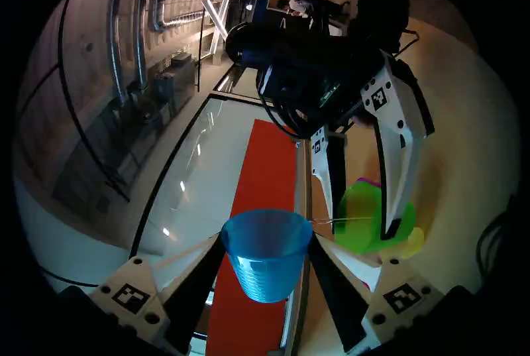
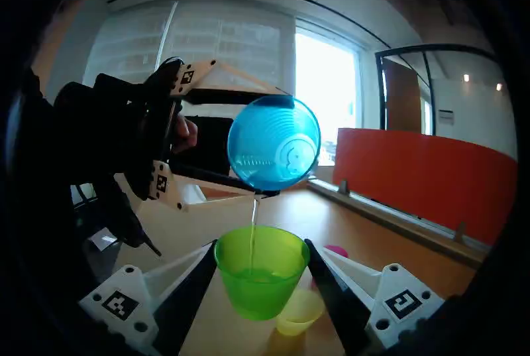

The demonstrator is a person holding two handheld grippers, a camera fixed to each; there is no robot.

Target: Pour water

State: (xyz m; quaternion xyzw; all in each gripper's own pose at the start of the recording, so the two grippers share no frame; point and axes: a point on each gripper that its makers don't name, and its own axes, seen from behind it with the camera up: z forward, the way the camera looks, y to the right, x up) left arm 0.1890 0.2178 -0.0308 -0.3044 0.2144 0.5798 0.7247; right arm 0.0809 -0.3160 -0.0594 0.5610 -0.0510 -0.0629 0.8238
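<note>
The blue cup (image 2: pixel 273 142), pinched by the left gripper (image 1: pixel 266 244), is tipped over the green cup (image 2: pixel 260 286), pinched upright by the right gripper (image 2: pixel 260 250), so the water (image 2: pixel 252 233) is caught.

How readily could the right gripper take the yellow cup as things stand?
Probably not yet. The yellow cup lies close by the right gripper, but its fingers are shut on the green cup, which is catching water from the blue cup.
</note>
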